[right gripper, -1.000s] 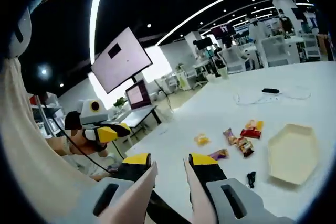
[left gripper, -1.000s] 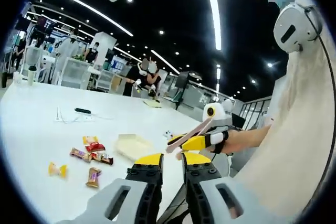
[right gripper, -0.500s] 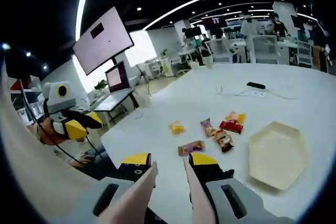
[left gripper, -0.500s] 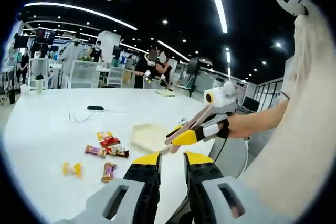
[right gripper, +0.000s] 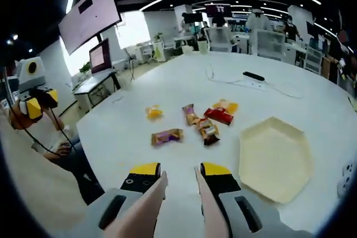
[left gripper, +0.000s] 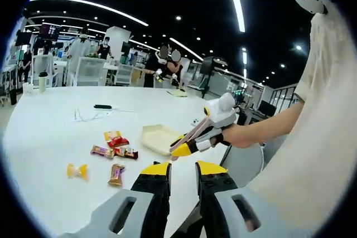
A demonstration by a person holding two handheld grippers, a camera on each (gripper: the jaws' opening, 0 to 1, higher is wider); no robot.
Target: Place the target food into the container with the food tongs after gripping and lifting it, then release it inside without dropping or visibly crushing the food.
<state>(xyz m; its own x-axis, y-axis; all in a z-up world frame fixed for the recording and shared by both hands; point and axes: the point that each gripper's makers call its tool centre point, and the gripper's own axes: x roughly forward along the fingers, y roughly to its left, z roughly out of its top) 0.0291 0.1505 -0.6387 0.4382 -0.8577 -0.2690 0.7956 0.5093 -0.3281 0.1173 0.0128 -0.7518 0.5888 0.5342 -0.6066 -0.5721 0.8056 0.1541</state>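
Table: a large white table (right gripper: 167, 82) carries the snacks, a tray and a cable.
Container: a pale cream hexagonal tray (right gripper: 276, 157) lies empty on the table, to the right of the snacks in the right gripper view; in the left gripper view it (left gripper: 158, 138) sits just beyond the other gripper's tip.
Food: six wrapped snacks lie loose on the table, none in the tray. A yellow candy (right gripper: 154, 112) lies at the far left, a purple-and-gold bar (right gripper: 167, 136) nearest the camera, a brown bar (right gripper: 191, 114) and a dark bar (right gripper: 209, 131) in the middle, a red packet (right gripper: 218, 116) touching an orange-yellow packet (right gripper: 225, 106) towards the tray.
Right gripper: the right gripper (right gripper: 178, 179) holds pale food tongs (right gripper: 179, 207) between its yellow-tipped jaws; the tong arms stand slightly apart with nothing between them, above bare table short of the snacks. In the left gripper view it (left gripper: 178, 147) is held in a hand (left gripper: 237, 136) near the tray's edge.
Left gripper: the left gripper (left gripper: 178, 172) has its jaws a narrow gap apart, holding nothing, off the table's near edge.
Other items: a black remote (right gripper: 252, 76) with a white cable (right gripper: 223, 79) lies far across the table.
Background: people stand by desks in the distance.
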